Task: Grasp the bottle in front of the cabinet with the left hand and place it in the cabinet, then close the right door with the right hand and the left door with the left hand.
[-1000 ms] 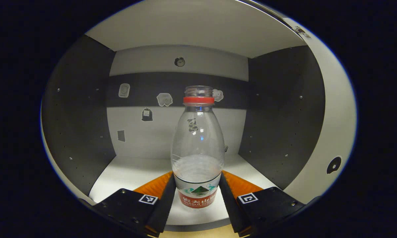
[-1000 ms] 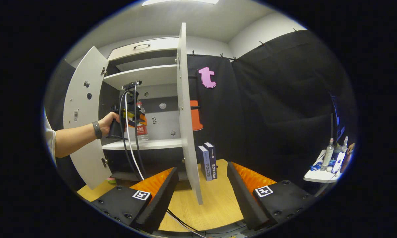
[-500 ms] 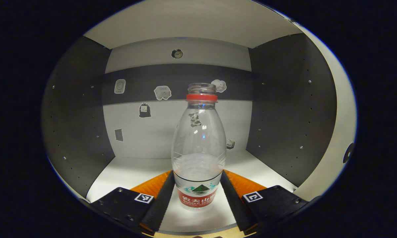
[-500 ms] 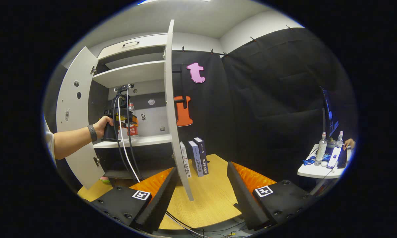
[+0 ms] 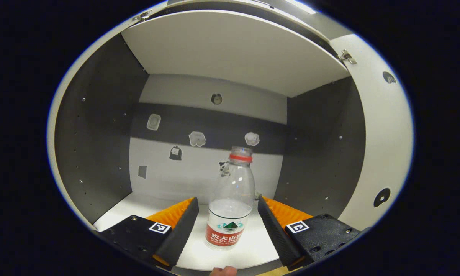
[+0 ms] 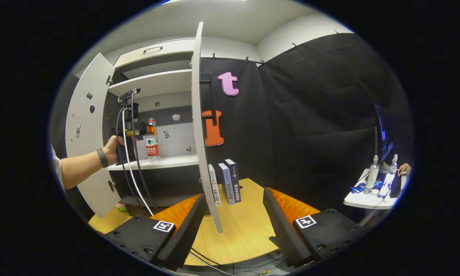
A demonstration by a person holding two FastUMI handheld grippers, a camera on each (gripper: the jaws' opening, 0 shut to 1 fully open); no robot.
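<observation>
A clear bottle (image 5: 230,209) with a red neck ring and red label stands upright on the white cabinet shelf (image 5: 134,209). My left gripper (image 5: 226,200) is open, its fingers on either side of the bottle with a gap at each side. In the right gripper view, the bottle (image 6: 152,140) stands on the shelf (image 6: 172,161), with the left gripper (image 6: 132,128) and the hand holding it just to its left. My right gripper (image 6: 234,194) is open and empty above the wooden table, with the open right door (image 6: 198,115) edge-on ahead of it.
The left door (image 6: 82,145) stands wide open. The right door (image 5: 383,153) borders the compartment's right side. Three upright books (image 6: 226,178) stand by the cabinet's base. A cable (image 6: 132,168) hangs from the left gripper. A small white table (image 6: 367,199) with bottles is at far right.
My left gripper has let go of the bottle and drawn back from it; the bottle now stands by itself on the shelf. My right gripper has hardly moved.
</observation>
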